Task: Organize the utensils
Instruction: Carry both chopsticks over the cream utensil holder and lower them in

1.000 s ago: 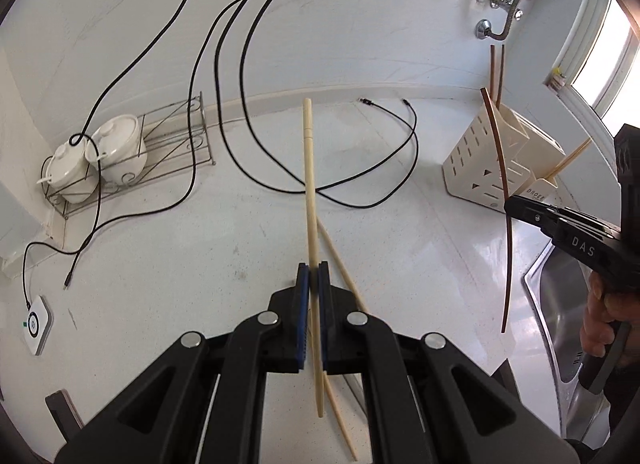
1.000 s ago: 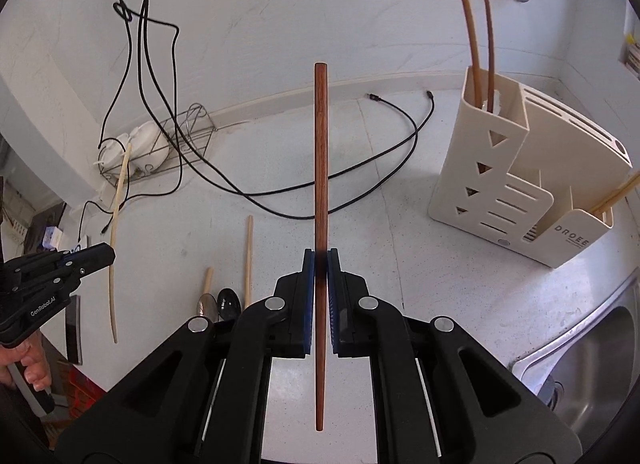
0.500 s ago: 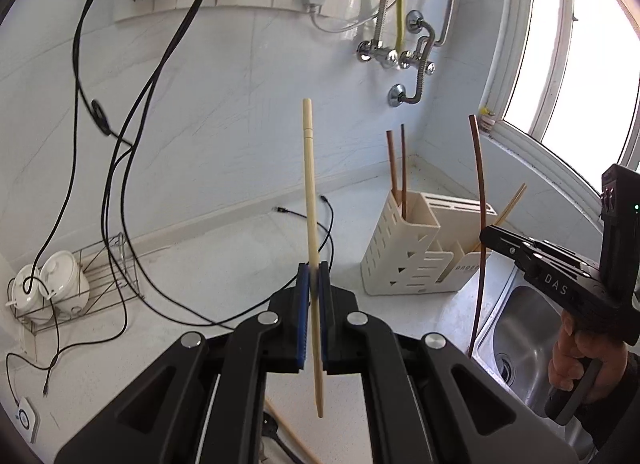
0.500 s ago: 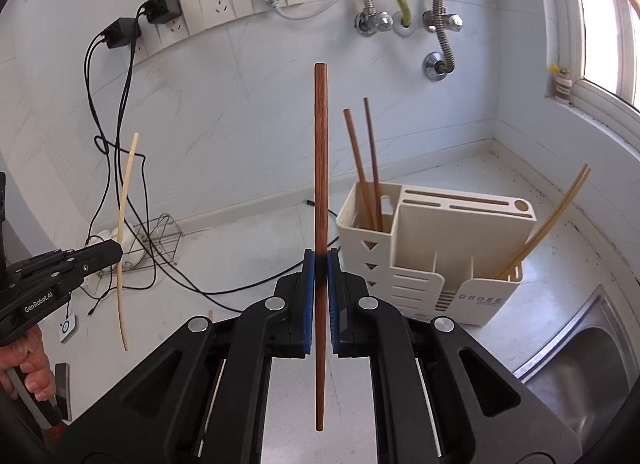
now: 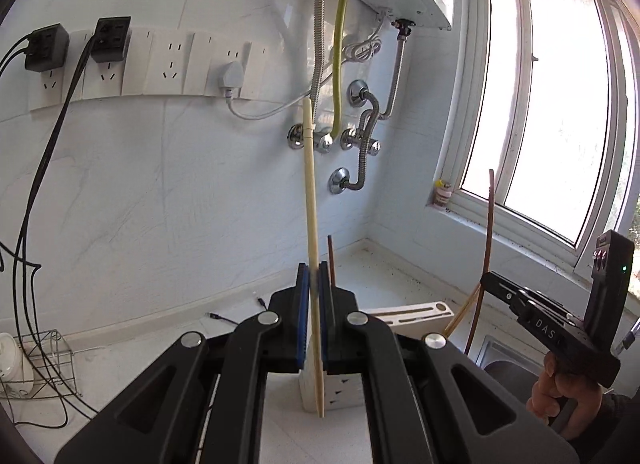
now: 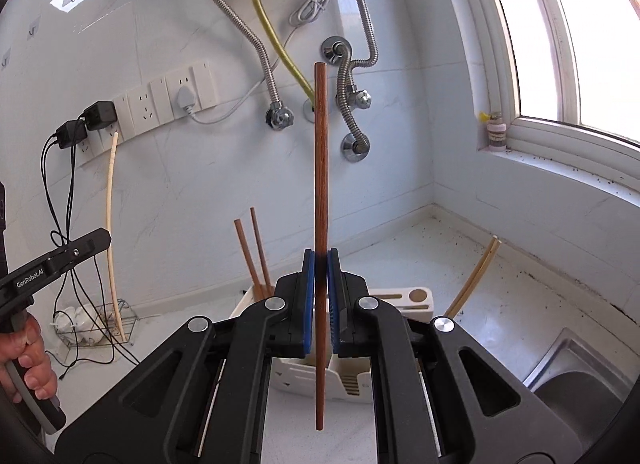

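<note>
My left gripper is shut on a pale bamboo chopstick, held upright above the white utensil holder. My right gripper is shut on a dark brown chopstick, also upright, over the holder. Two brown chopsticks stand in the holder's left compartment and pale chopsticks lean out of its right end. In the left wrist view the right gripper shows at the right with its brown chopstick. In the right wrist view the left gripper shows at the left with its pale chopstick.
A steel sink lies at the right of the white counter. A wire rack with white bowls stands at the far left among black cables. Wall sockets, metal hoses and a window are behind.
Both grippers have risen and tilted up, so the views swing from the counter to the wall and window. Each still holds its chopstick, now closer above the holder.
</note>
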`<act>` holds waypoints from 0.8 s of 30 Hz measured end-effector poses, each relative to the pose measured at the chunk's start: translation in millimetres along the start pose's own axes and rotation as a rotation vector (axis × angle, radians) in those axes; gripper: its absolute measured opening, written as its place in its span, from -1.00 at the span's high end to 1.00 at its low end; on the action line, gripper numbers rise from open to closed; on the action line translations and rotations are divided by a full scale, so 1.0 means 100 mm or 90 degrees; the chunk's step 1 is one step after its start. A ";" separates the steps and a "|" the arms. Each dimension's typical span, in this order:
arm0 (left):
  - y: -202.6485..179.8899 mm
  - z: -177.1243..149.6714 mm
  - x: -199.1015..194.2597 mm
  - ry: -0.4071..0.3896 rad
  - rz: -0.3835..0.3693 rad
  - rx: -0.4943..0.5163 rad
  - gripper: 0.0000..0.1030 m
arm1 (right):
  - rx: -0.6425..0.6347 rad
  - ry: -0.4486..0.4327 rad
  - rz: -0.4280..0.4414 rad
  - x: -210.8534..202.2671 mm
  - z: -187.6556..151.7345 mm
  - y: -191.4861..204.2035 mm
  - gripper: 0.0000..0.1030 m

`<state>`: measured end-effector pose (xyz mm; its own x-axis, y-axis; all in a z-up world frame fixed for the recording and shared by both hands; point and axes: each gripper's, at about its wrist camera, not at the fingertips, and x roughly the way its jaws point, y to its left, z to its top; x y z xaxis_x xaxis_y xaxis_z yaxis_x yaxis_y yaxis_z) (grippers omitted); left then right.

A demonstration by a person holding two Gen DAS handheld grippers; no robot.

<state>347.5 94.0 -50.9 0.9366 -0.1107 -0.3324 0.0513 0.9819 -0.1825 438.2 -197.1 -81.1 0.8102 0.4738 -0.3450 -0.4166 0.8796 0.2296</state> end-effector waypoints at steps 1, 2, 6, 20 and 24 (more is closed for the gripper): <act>-0.02 0.02 0.02 -0.017 -0.012 0.001 0.92 | -0.002 -0.007 -0.002 0.02 0.01 -0.04 0.89; -0.04 0.04 0.04 -0.036 -0.028 0.000 0.92 | -0.004 -0.013 -0.003 0.04 0.01 -0.08 0.89; -0.13 0.08 0.14 -0.082 -0.063 0.003 0.92 | -0.010 -0.035 -0.007 0.11 0.02 -0.19 0.89; -0.21 -0.07 0.61 -0.145 -0.083 0.013 0.92 | -0.038 -0.100 -0.035 0.28 -0.08 -0.41 0.89; -0.21 -0.22 0.79 -0.130 -0.069 0.016 0.92 | -0.031 -0.113 -0.042 0.34 -0.13 -0.46 0.89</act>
<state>413.3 61.2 -93.4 0.9756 -0.1854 -0.1174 0.1621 0.9695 -0.1836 479.2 -220.6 -115.2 0.8950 0.4034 -0.1904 -0.3756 0.9118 0.1661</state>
